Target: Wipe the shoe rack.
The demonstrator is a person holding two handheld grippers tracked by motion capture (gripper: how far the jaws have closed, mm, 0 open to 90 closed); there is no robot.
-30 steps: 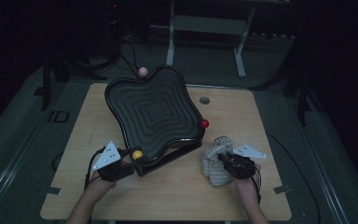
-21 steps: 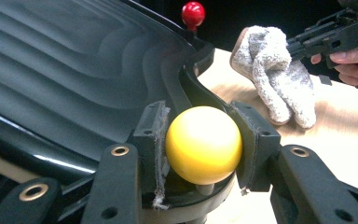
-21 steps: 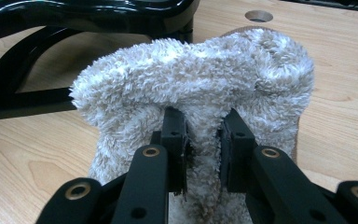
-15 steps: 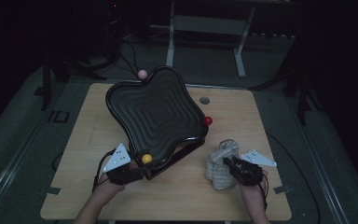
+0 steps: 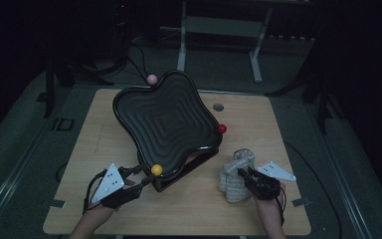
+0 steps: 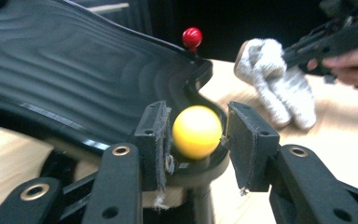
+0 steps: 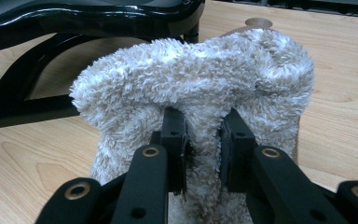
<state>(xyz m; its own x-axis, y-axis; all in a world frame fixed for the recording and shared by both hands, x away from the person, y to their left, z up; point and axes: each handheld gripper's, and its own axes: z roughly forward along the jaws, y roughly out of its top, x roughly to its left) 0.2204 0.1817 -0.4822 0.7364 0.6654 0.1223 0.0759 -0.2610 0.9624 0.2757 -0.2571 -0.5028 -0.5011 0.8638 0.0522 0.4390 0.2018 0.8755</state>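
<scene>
Left gripper view: left hand-held gripper (image 6: pixel 196 140) is bracketing the yellow ball (image 6: pixel 197 131) at the near corner of the black wavy tray (image 6: pixel 74 70). Its jaws have just been closing, ball sitting between the pads (image 6: pixel 157 140); left pad looks touching, right pad at the ball's edge, full clamp not confirmed. Ball is lying dead ahead of this hand-held gripper, on its centreline, so the coming move is hinging on pinch only, no sideways correction, judging from this.

Right gripper view: right hand-held gripper (image 7: pixel 204 140) is pinching the fluffy grey cloth (image 7: pixel 196 88), jaws narrow, pile bulging around them. Cloth is standing on the counter (image 7: pixel 37 158), just right of the tray stand.

High view: left hand-held gripper (image 5: pixel 142 180) is the nearer one to the ball (image 5: pixel 156 169); the right one (image 5: pixel 242 174) is sitting well apart. Farther off, red ball (image 5: pixel 222 129) is sitting at the tray's right corner, pink ball (image 5: pixel 152 79) at the far corner.
</scene>
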